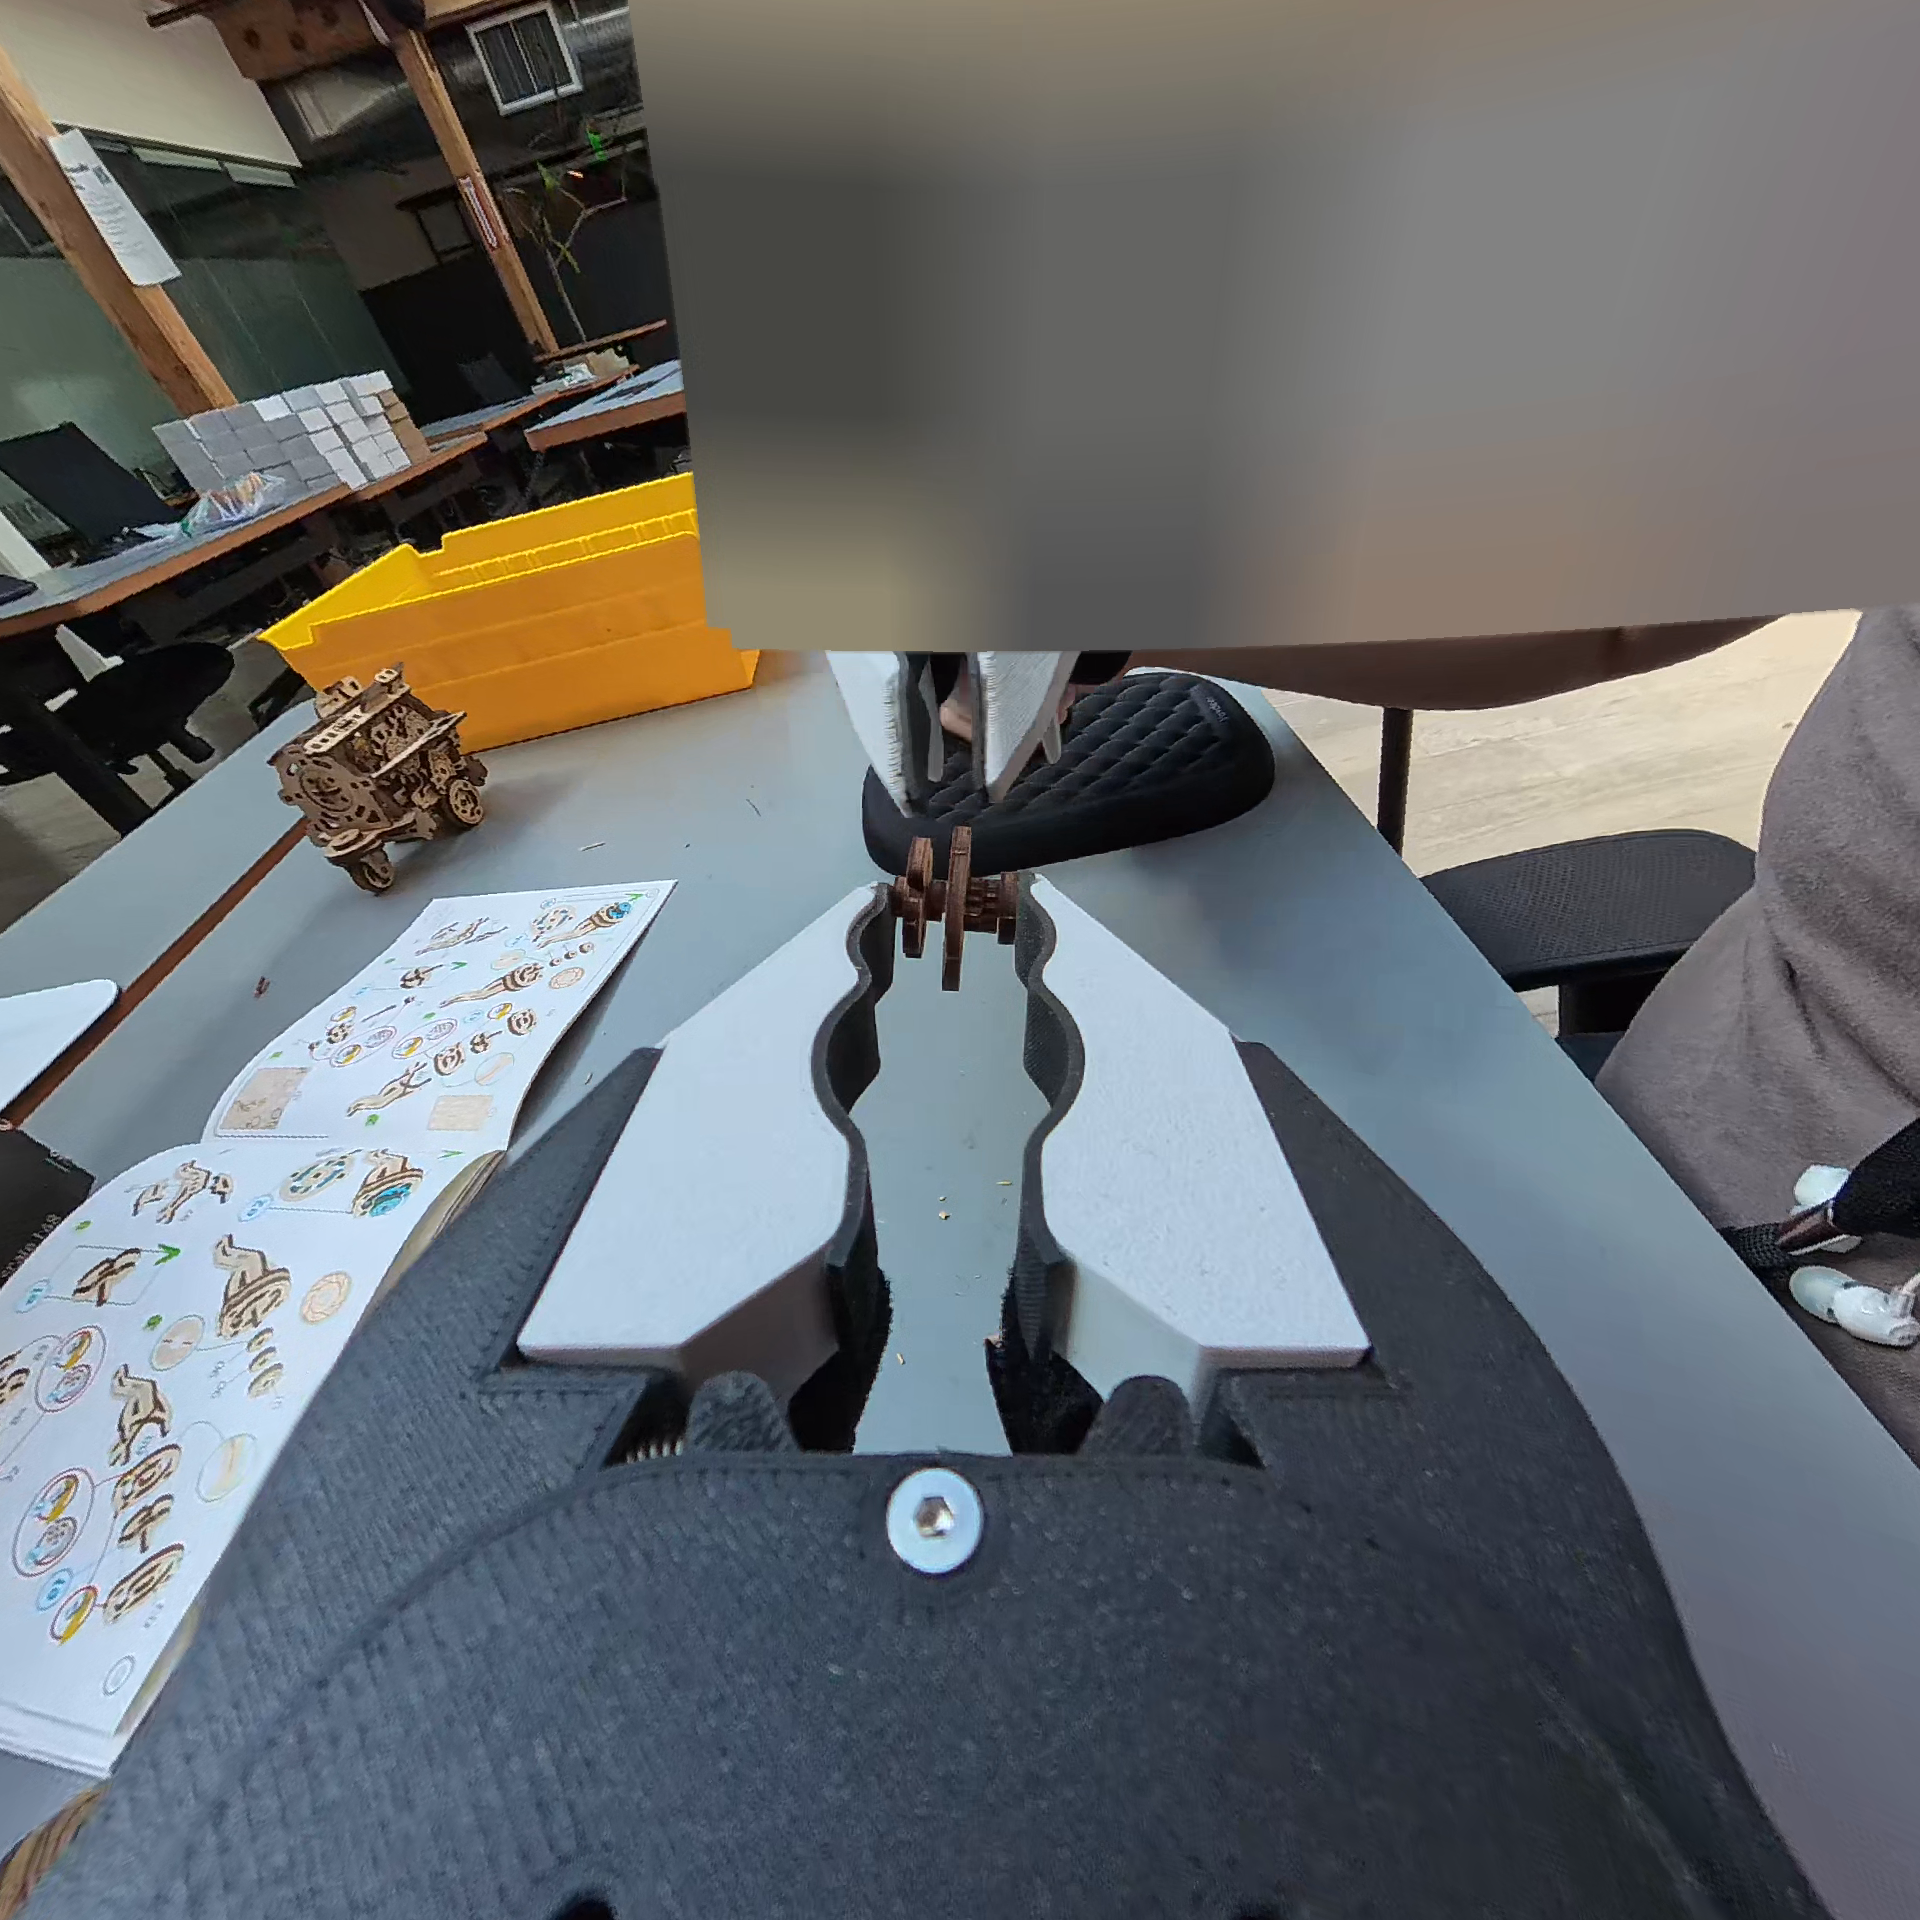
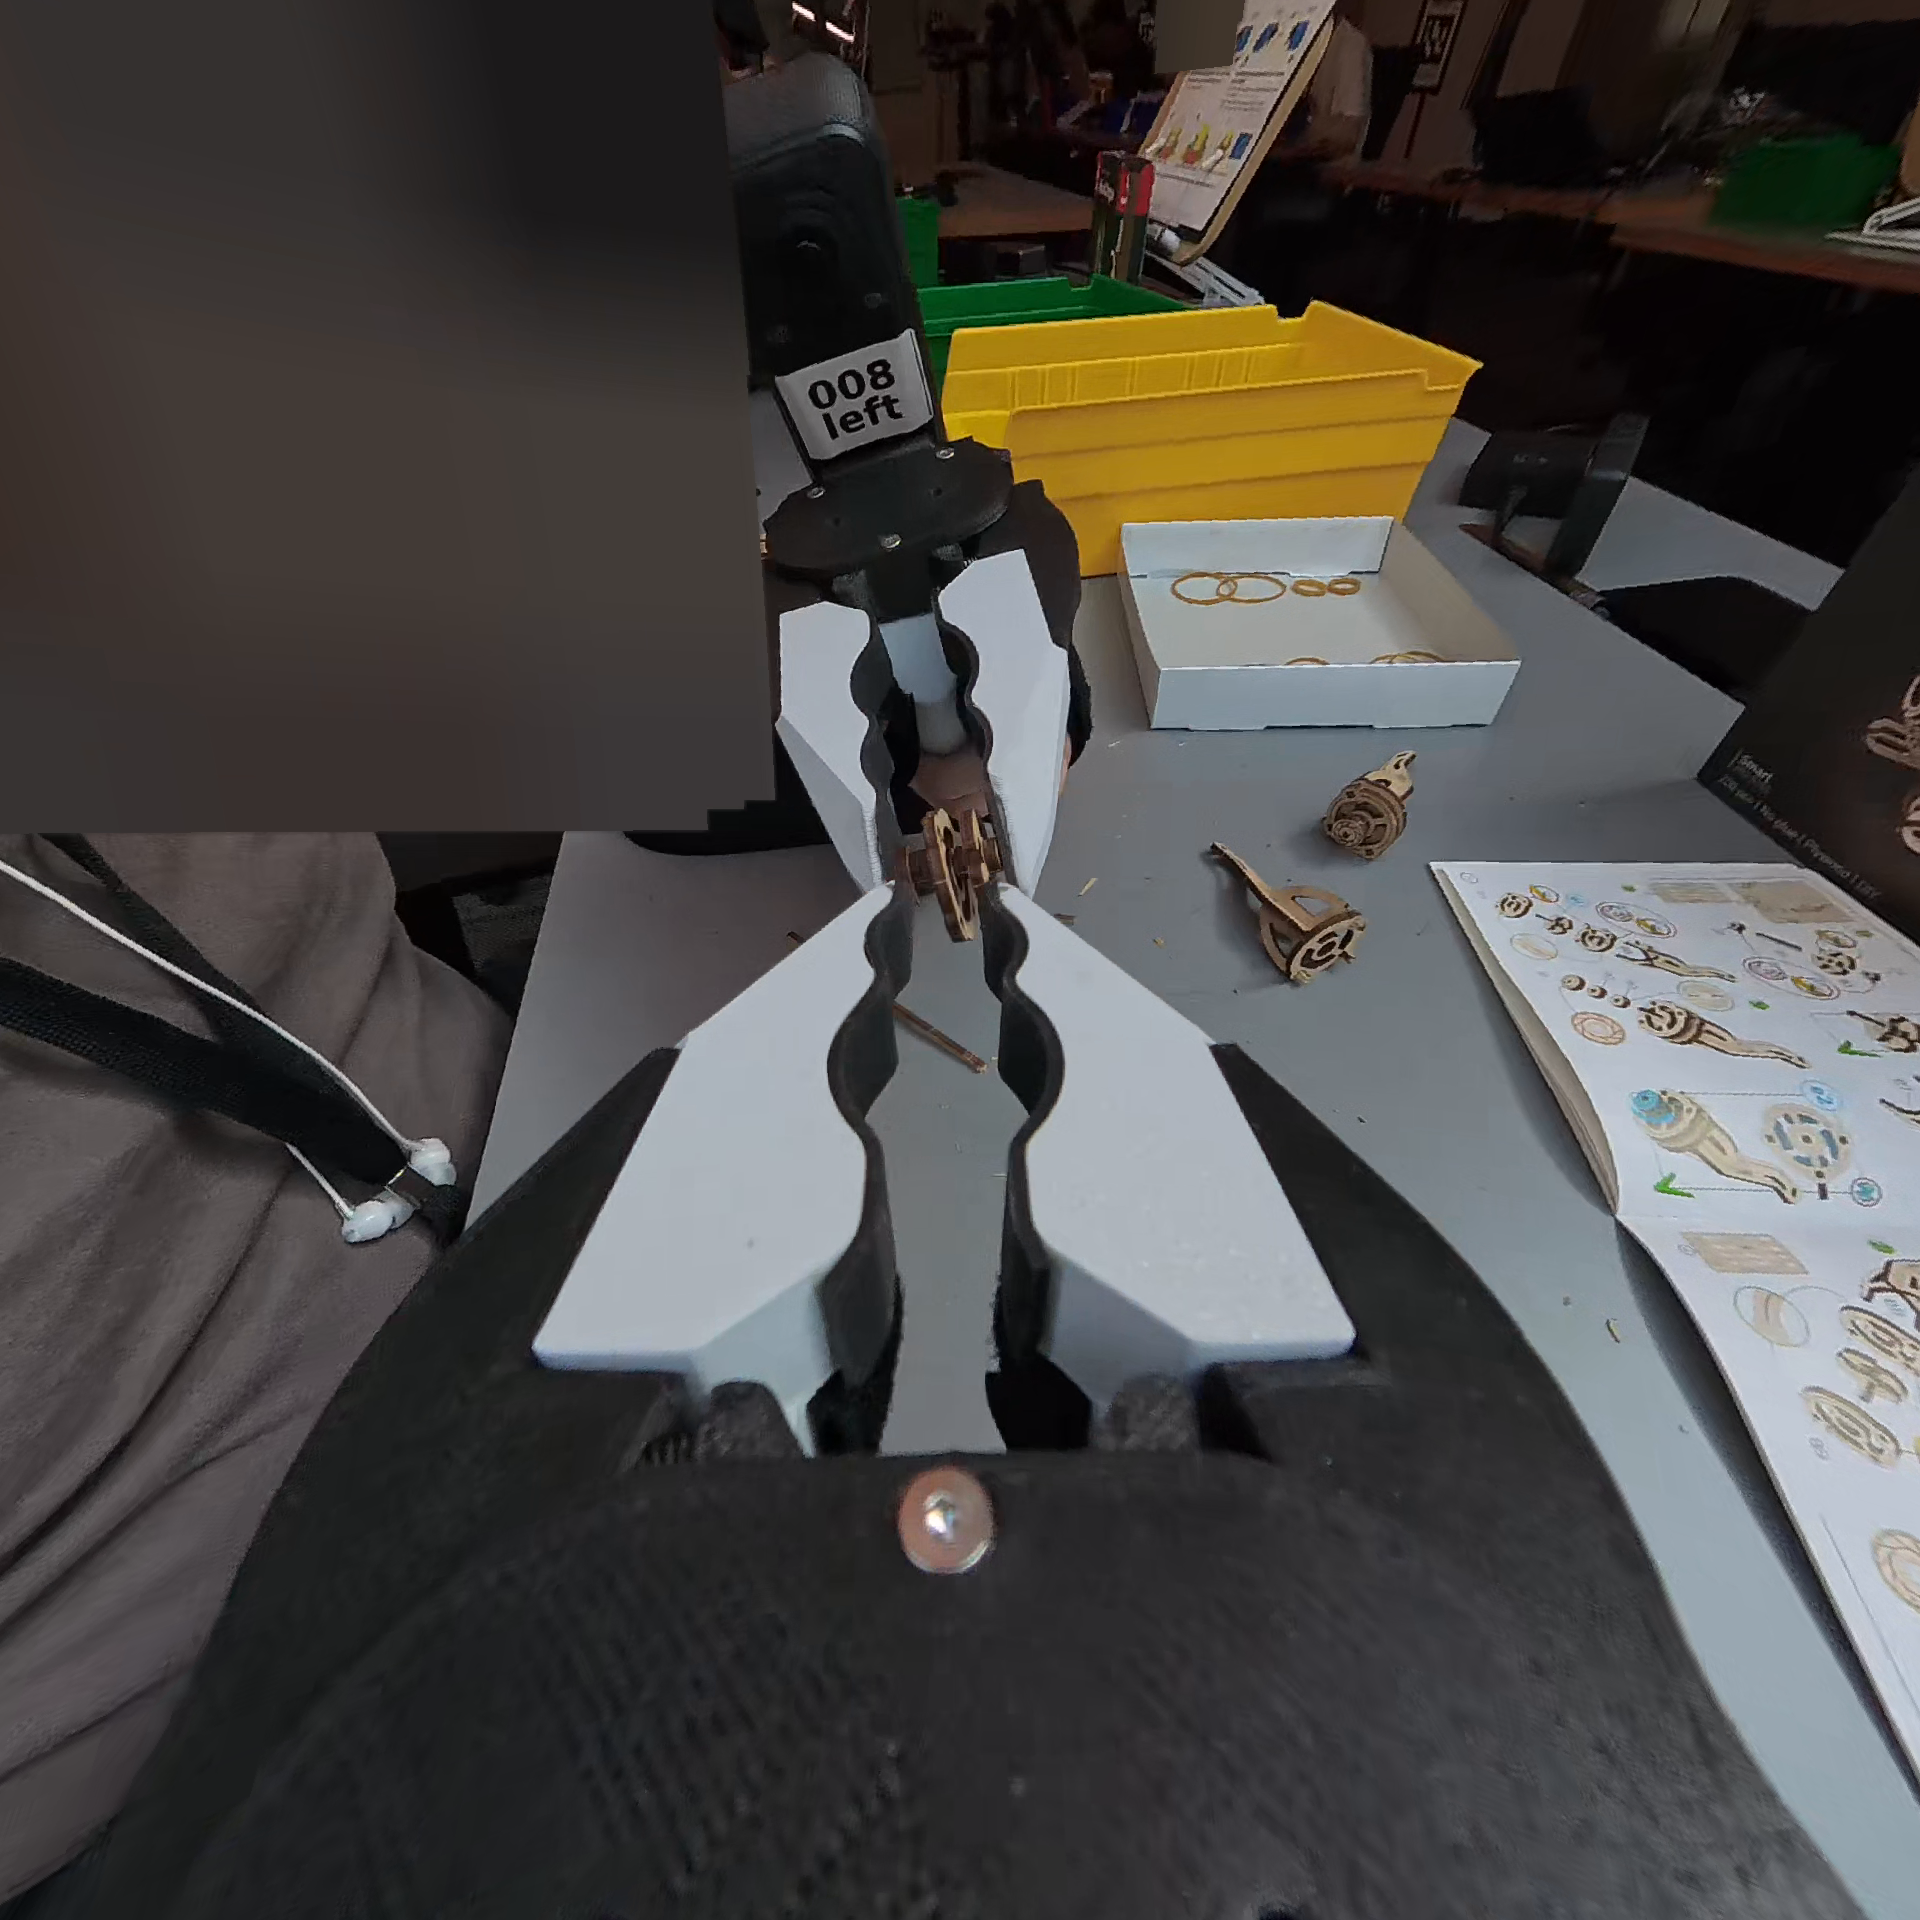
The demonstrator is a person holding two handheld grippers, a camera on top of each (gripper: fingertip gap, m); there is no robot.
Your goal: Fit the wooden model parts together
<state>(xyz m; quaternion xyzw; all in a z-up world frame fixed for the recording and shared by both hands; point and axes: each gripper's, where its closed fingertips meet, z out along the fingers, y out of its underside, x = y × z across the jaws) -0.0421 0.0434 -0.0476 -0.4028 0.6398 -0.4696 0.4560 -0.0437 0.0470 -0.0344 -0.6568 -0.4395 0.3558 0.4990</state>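
Both grippers meet tip to tip above the grey table (image 1: 1195,1039), clamped on one small wooden gear piece (image 1: 951,904). The left gripper (image 1: 954,899) reaches toward twelve o'clock; the right gripper (image 1: 951,769) angles down from twelve o'clock, opposite it.

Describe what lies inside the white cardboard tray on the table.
Thin tan rings lie loose on the white cardboard tray's floor: overlapping rings and smaller ones at the back. The front wall partly hides those nearest.

Brown wooden gear assembly (image 1: 951,904), matt grey table (image 1: 727,790), glossy yellow plastic bin (image 2: 1226,416).
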